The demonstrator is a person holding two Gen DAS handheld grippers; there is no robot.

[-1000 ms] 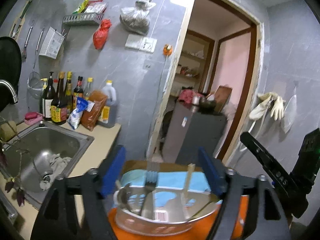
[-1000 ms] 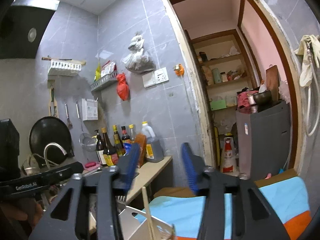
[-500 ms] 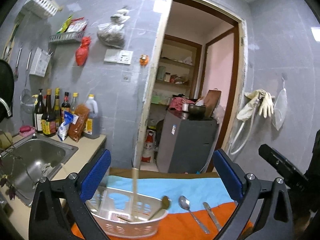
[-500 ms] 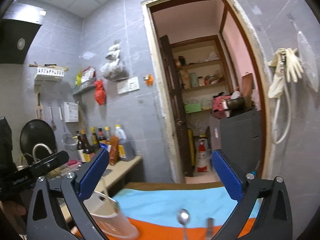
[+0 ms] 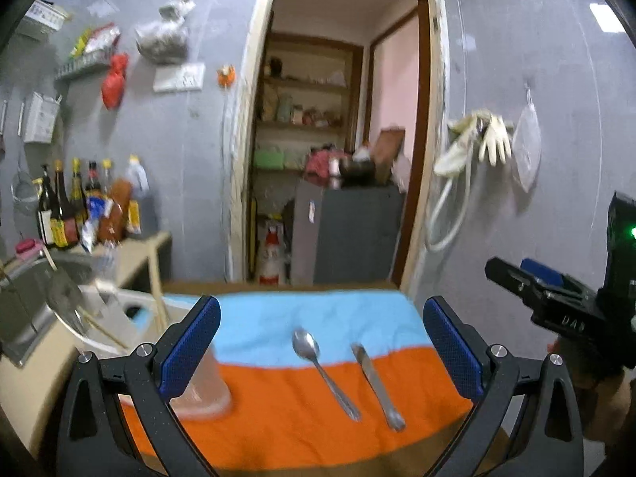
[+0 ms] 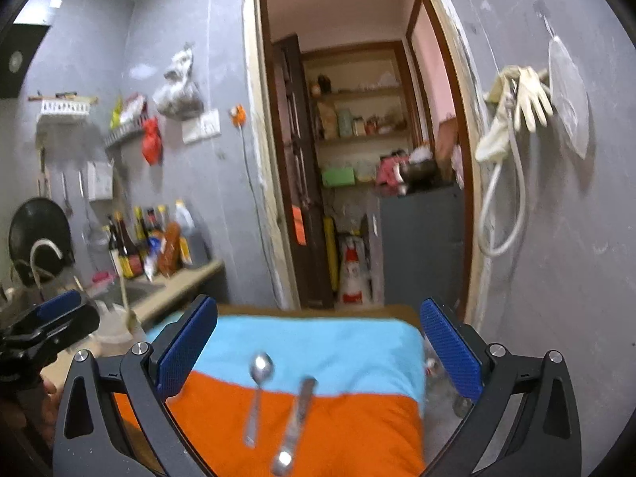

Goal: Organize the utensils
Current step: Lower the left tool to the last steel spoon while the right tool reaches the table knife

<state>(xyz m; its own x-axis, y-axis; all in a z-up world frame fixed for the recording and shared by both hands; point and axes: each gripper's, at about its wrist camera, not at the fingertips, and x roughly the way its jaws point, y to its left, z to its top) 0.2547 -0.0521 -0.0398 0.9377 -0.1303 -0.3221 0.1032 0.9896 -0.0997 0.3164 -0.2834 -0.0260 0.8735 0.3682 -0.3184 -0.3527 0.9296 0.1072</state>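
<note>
Spoon (image 5: 306, 345) | shiny metal, oval bowl | flat knife (image 5: 377, 385) beside | both claws gape empty

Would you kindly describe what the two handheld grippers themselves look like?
Both the left gripper and the right gripper are matte black frames with silver screws. Each has two flat fingers faced with textured blue pads. In the left wrist view, the right gripper's body shows faint lettering and a green light.
</note>
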